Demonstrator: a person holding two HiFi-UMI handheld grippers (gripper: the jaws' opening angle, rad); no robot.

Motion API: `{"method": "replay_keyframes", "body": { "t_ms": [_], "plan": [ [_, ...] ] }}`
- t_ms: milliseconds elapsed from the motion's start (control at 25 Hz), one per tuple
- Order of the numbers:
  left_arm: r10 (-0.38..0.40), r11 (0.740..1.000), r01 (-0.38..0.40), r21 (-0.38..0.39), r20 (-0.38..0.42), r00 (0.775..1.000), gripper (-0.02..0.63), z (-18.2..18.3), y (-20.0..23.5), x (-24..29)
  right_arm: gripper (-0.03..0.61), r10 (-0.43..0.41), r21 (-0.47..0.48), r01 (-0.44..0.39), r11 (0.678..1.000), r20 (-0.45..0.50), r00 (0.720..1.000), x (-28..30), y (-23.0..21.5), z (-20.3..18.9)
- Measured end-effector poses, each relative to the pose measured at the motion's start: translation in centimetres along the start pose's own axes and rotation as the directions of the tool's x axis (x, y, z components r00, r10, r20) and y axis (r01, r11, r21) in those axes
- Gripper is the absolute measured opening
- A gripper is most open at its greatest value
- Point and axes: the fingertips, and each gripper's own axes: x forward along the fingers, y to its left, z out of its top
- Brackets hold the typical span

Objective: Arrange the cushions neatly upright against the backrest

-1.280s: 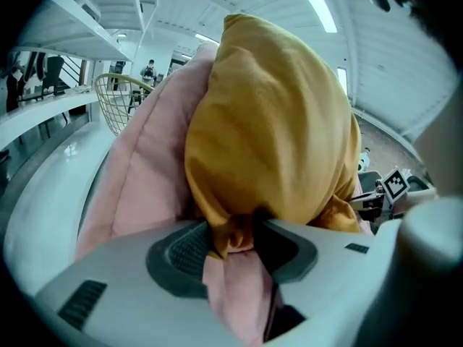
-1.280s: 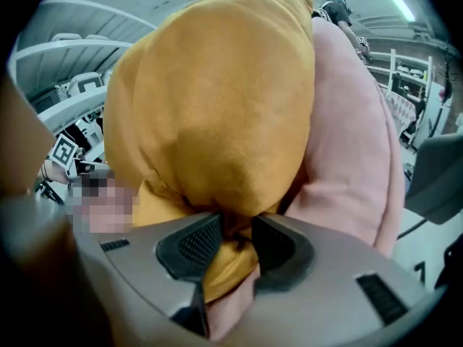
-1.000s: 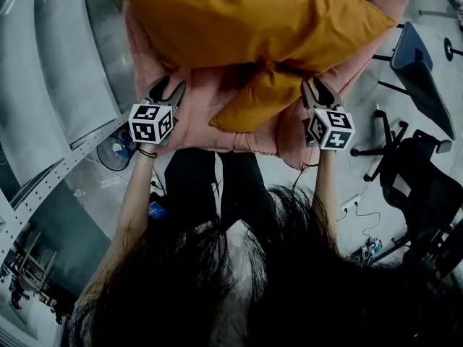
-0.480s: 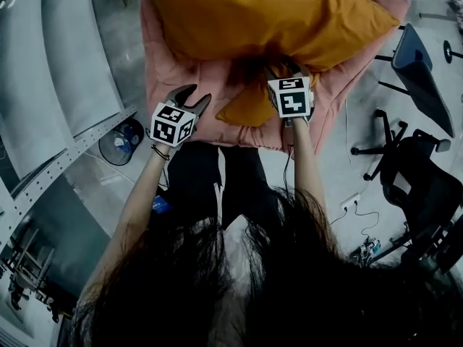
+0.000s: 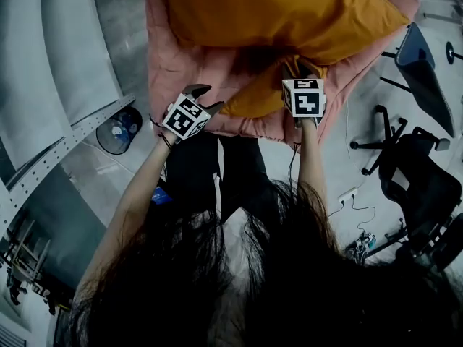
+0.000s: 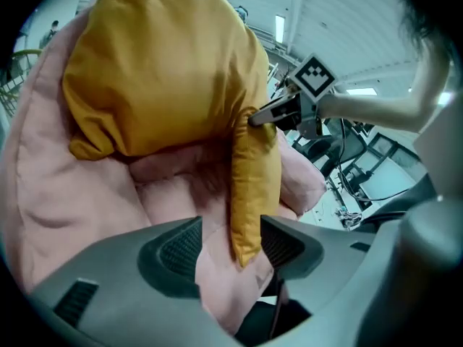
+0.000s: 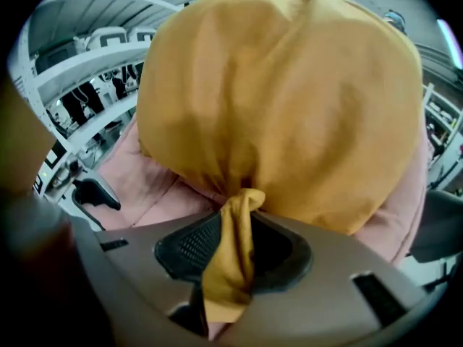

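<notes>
A big orange cushion (image 5: 289,13) lies on a pink padded seat cushion (image 5: 188,63) in front of me. My right gripper (image 5: 296,69) is shut on the orange cushion's near corner (image 7: 231,259); its jaws have just been closing and the bunched fabric sits between the pads. My left gripper (image 5: 205,98) hangs at the pink cushion's front edge, open. Its jaws have just been opening. In the left gripper view a hanging orange corner (image 6: 249,194) and pink fabric (image 6: 65,194) lie between the pads (image 6: 181,248) without being pinched. That view also shows the right gripper (image 6: 275,113) on the orange edge.
My legs (image 5: 210,179) stand right at the pink cushion's front. A black office chair (image 5: 416,186) and a dark slanted panel (image 5: 423,71) are on the right. A round blue fan (image 5: 116,132) and a metal rail (image 5: 65,150) are on the left. Cables (image 5: 358,208) lie on the floor.
The left gripper moved right and up to the pink cushion's front edge. The right gripper swung left onto the orange cushion's near corner and shut on it.
</notes>
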Motion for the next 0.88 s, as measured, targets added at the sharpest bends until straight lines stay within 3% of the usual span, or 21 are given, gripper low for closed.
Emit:
{"method": "replay_keyframes", "body": {
  "t_ms": [120,240,400,560,720,760,840,880],
  "plan": [
    [-0.075,0.997,0.076,0.005,-0.087,0.993,0.295,-1.7,-1.4,1.8,0.113,0.013,0.072,-0.017,0.997,0.045,0.999,-1.7,-0.4,-0.6],
    [-0.134,0.987,0.149,0.062,-0.209,0.969,0.326,-3.6,-2.9,3.8,0.103,0.031,0.137,-0.042,0.990,0.083,0.996,-2.6,-0.7,-0.8],
    [-0.104,0.974,0.164,0.158,-0.333,0.937,0.337,-6.1,-3.4,7.2,0.095,0.042,0.189,-0.063,0.980,0.115,0.992,-3.2,-0.9,-0.9],
    [-0.149,0.983,0.179,0.052,-0.350,0.925,0.337,-7.9,-4.2,10.2,0.086,0.052,0.231,-0.086,0.969,0.149,0.987,-3.2,-1.2,-0.8],
    [-0.090,0.996,0.084,-0.032,-0.353,0.931,0.336,-9.1,-3.2,11.2,0.077,0.057,0.266,-0.105,0.958,0.181,0.982,-3.0,-1.4,-0.7],
    [-0.086,0.996,0.075,-0.044,-0.356,0.930,0.317,-9.3,-3.1,11.1,0.077,0.059,0.278,-0.111,0.954,0.189,0.980,-3.0,-1.4,-0.7],
    [-0.094,0.996,0.088,-0.031,-0.361,0.928,0.142,-9.3,-3.5,10.8,0.072,0.061,0.297,-0.120,0.947,0.200,0.978,-3.0,-1.5,-0.6],
    [-0.103,0.995,0.101,-0.025,-0.364,0.926,0.121,-9.2,-3.9,10.6,0.072,0.063,0.300,-0.123,0.946,0.201,0.978,-3.2,-1.6,-0.6]
  ]
}}
